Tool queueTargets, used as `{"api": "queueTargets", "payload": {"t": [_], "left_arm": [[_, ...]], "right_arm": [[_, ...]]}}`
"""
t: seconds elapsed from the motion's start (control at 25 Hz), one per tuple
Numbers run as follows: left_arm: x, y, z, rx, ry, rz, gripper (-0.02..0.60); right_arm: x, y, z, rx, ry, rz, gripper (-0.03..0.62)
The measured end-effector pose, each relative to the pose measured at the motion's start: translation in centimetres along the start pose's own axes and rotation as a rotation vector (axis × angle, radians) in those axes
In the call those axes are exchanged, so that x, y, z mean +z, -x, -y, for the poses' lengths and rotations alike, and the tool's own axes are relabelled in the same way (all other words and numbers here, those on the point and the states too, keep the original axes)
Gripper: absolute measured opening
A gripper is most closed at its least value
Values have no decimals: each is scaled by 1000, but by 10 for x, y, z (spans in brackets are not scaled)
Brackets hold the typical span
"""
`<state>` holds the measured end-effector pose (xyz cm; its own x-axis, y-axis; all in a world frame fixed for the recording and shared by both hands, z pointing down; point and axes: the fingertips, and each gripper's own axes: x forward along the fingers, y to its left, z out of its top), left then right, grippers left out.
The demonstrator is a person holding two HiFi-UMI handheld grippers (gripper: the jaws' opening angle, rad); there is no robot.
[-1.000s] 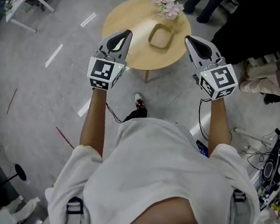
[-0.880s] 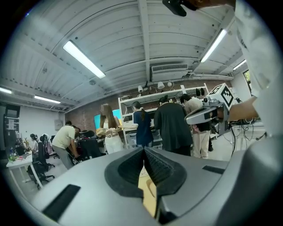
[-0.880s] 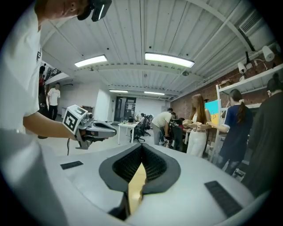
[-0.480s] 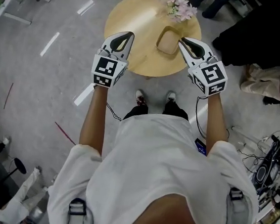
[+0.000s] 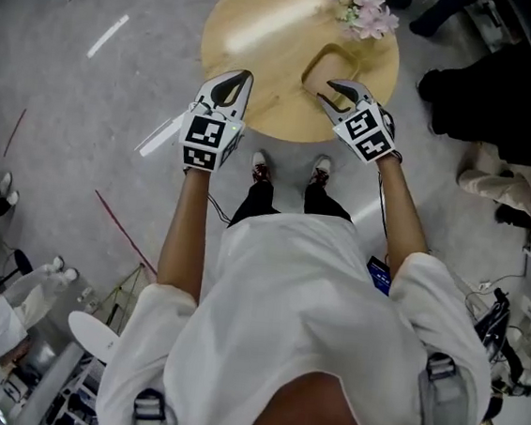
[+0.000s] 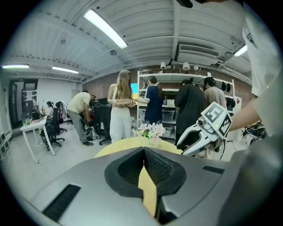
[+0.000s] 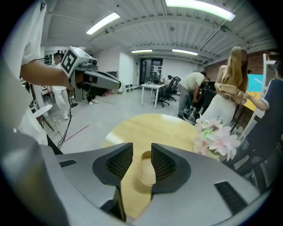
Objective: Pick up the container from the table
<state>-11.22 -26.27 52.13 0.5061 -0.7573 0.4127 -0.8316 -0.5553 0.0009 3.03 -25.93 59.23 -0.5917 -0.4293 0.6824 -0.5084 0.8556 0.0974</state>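
Note:
A shallow wooden container [image 5: 330, 65] lies on the round wooden table [image 5: 266, 28], near its front right. My right gripper [image 5: 335, 93] hovers just short of the container's near end with its jaws opening and nothing between them. In the right gripper view the container [image 7: 146, 170] shows through the gap between the pads, on the table beyond my right gripper [image 7: 141, 152]. My left gripper [image 5: 231, 82] is shut and empty over the table's front left edge; the left gripper view shows my left gripper [image 6: 143, 152] with its jaws touching.
A bunch of pink flowers [image 5: 364, 4] stands at the table's far side, just behind the container. A person in black [image 5: 506, 81] stands right of the table. Several people [image 6: 154, 106] stand at shelves beyond it. Cables and gear [image 5: 504, 317] lie on the floor at right.
Both grippers have come down toward the table, which now lies closer under them. The right gripper's jaws went from shut to open. The left stays shut.

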Motion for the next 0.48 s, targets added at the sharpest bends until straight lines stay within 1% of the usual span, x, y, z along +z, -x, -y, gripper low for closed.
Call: {"api": "queueTargets", "payload": {"t": [0.12, 0.24, 0.36, 0.48], "left_arm": [[-19, -1, 4, 18, 29, -38, 15], [-36, -3, 3, 36, 54, -76, 15], [-49, -4, 3, 50, 74, -103, 15], [-58, -4, 4, 57, 94, -124, 15]], "right_arm": [[-38, -30, -7, 74, 27, -91, 146], [-65, -56, -11, 125, 49, -177, 146], [-87, -75, -13, 148, 55, -243, 146], [-99, -85, -9, 146, 74, -295, 146]]}}
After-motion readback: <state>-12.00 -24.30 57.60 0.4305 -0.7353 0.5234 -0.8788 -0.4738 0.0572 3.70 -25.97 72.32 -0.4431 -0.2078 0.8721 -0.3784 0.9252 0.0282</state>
